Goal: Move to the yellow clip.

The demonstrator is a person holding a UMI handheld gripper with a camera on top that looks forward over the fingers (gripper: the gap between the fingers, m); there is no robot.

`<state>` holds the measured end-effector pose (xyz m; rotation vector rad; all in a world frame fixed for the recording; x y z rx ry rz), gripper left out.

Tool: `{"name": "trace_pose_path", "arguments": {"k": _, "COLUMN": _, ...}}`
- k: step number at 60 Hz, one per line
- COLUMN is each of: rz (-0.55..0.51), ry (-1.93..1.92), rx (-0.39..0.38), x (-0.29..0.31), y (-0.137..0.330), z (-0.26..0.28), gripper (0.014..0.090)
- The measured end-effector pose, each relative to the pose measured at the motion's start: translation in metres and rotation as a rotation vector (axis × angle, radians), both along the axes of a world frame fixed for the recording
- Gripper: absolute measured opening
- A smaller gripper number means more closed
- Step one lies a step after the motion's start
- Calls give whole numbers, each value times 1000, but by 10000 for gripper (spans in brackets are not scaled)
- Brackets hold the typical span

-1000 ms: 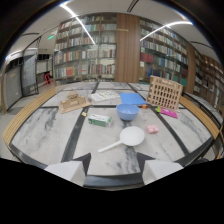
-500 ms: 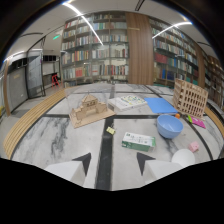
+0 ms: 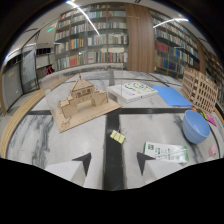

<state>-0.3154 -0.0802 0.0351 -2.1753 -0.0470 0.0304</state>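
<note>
One yellow clip [image 3: 117, 136], small, flat, squarish, lying on a dark stripe of the marbled table [image 3: 45, 145], just ahead of the gripper [image 3: 113, 164] and centred between its pale fingers, which stand apart, gripping nothing. Upper left: plywood model house [image 3: 82, 100]. Right: green-white carton [image 3: 166, 152], glossy blue bowl [image 3: 195, 126].

Glossy marble-look tabletop [image 3: 75, 142] (veined), pale raw-wood model house [image 3: 81, 100].

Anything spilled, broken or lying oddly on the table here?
Nothing stands out. The yellow clip lies flat just ahead of the open gripper, the wooden model house stands upright on its board, and the blue bowl sits upright with no spill.
</note>
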Motion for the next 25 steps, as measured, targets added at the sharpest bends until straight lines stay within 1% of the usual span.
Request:
{"name": "trace_pose_path", "arguments": {"k": 10, "rz": 1, "ry": -6, "rx": 3, "x": 1, "y": 10, "z": -3, "gripper": 861}}
{"name": "trace_pose_path", "arguments": {"k": 25, "rz": 11, "ry": -15, "rx": 2, "x": 0, "y": 10, "z": -2, "gripper": 863}}
